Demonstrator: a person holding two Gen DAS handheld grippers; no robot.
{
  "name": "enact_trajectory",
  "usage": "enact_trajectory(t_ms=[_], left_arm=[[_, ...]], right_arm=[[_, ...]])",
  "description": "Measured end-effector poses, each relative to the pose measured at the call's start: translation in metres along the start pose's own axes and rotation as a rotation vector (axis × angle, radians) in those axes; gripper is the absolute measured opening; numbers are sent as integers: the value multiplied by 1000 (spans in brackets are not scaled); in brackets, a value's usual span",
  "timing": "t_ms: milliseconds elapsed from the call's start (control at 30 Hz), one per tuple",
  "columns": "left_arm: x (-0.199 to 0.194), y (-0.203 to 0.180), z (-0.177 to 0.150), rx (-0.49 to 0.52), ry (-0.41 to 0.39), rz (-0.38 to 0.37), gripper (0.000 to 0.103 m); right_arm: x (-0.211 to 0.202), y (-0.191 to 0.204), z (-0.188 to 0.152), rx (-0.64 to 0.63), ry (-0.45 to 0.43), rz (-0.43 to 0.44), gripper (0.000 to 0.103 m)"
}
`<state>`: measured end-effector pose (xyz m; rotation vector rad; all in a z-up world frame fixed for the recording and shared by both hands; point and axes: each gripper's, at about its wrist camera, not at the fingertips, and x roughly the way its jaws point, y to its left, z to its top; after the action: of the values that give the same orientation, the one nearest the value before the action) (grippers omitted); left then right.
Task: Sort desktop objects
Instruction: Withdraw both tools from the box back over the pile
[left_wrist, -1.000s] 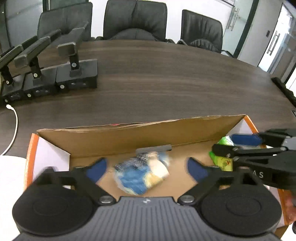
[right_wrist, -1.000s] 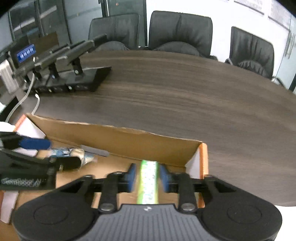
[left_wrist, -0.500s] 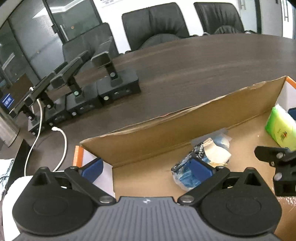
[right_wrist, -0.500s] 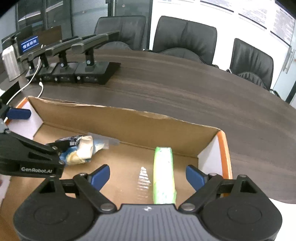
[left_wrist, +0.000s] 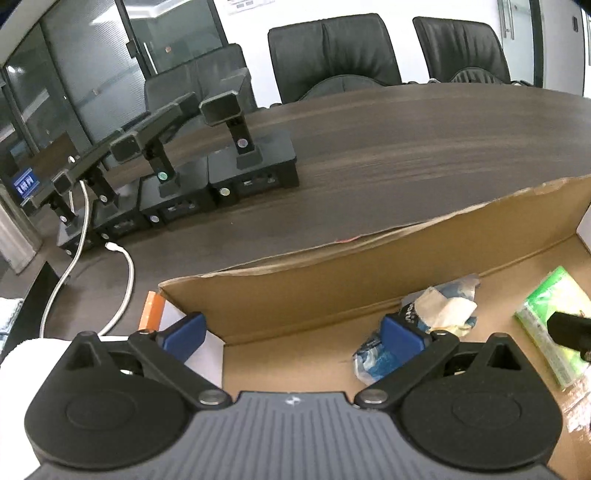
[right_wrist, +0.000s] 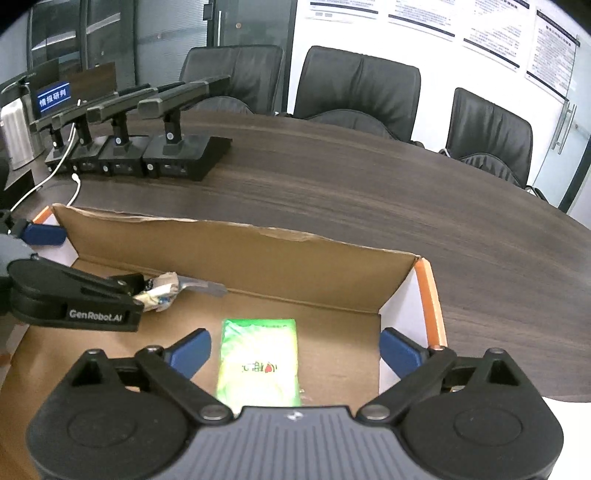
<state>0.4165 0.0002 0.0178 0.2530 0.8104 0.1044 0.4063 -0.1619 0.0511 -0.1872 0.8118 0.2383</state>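
Green plastic catches my eye first: the tissue pack (right_wrist: 258, 360) lies flat on the floor of the cardboard box (right_wrist: 295, 266), near its right end, directly between the blue pads of my right hand-held gripper (right_wrist: 295, 350). Those jaws have just been opening and now stand wide apart, with clear cardboard showing on both sides of the pack, so nothing is pressing on it. From the left wrist camera I see the same pack (left_wrist: 554, 317) at the far right, partly covered by a black finger of the other tool.

Further left in the box sits a crumpled blue-and-white wrapper (left_wrist: 424, 325), close under the rear wall. My left hand-held gripper (left_wrist: 295, 332) is also spread wide; its right pad sits in front of the wrapper, though I cannot tell if it touches, while its left pad hangs over the box's left end wall. Nothing is clamped there.

Around the box, its rear wall has a ragged torn top edge and the end flaps carry orange trim. Beyond it the dark wood table (right_wrist: 406, 206) is bare for a long stretch. Four black stands (left_wrist: 207, 173) line up at the left, with a white cable (left_wrist: 125, 280) trailing toward the box corner. Black office chairs (right_wrist: 358, 92) ring the far edge.
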Motion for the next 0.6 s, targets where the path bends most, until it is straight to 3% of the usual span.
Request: enact_trajectory(t_ms=[200, 333, 600], left_arm=[[3, -2, 1, 2, -2, -6, 103], [4, -9, -6, 29, -68, 32, 103], [8, -13, -9, -12, -105, 83, 103]], right_arm=[[4, 1, 0, -5, 17, 0, 100], [4, 0, 0, -1, 18, 11, 101], [1, 1, -1, 2, 5, 14, 101]])
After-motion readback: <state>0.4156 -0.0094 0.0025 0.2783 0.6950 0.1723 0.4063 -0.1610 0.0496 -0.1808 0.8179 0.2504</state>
